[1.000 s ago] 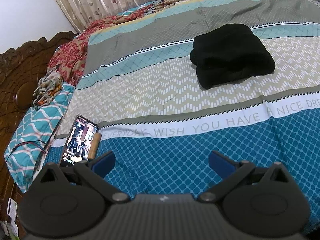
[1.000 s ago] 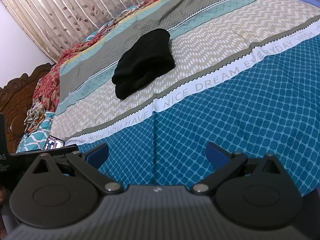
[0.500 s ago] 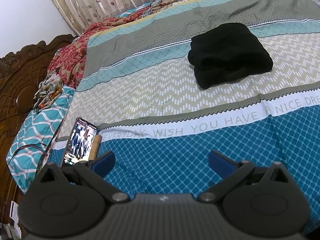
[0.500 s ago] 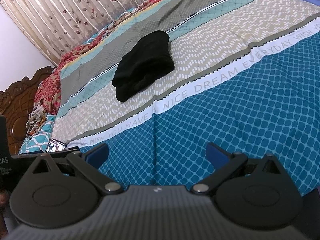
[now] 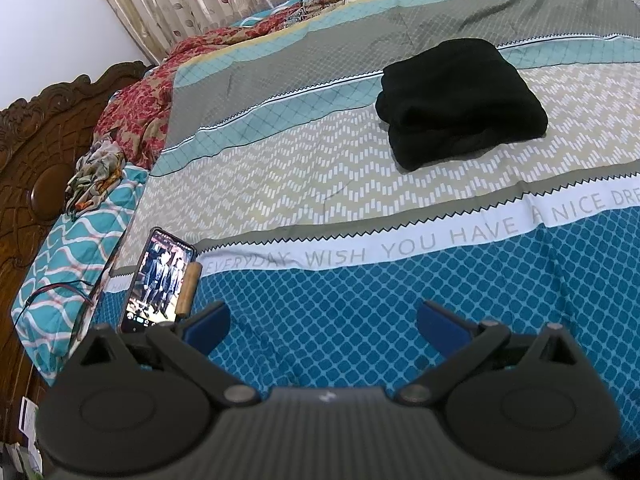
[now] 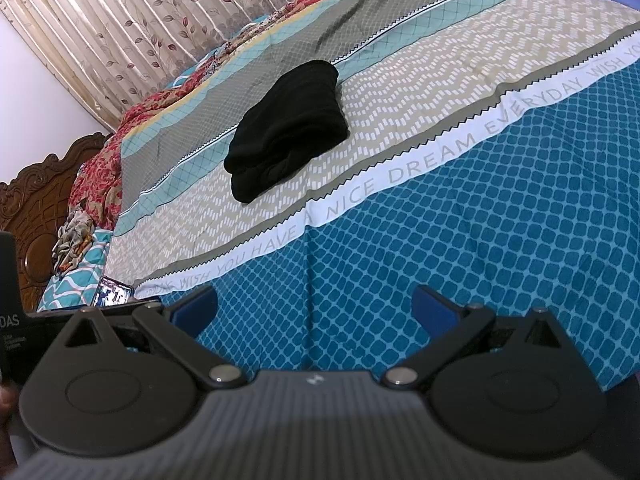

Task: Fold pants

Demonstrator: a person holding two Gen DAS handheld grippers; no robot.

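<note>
- Pants [image 5: 460,100], black and folded into a thick bundle, lie on the beige zigzag band of the bedspread [image 5: 320,320].
- Left gripper [image 5: 322,322] gapes wide, holding nothing, well short of them.
- Right gripper [image 6: 314,308] likewise spread and empty.
- Phone [image 5: 158,280] lies beside what may be a wooden stick.

The bedspread [image 5: 320,184] runs off the right edge of the left wrist view, so its printed line breaks off at "DRE". In the right wrist view the same line is cut after "WISH YO" at the right edge. The phone [image 5: 160,276] has its lower end hidden behind the left tool [image 5: 322,320]; the figures on its screen are too small to tell. In the right wrist view only the phone's upper part shows above a black body at the left edge, whose white lettering is cut to "DAS". The folded black pants [image 6: 288,128] show no detail of seams or waistband.
</note>
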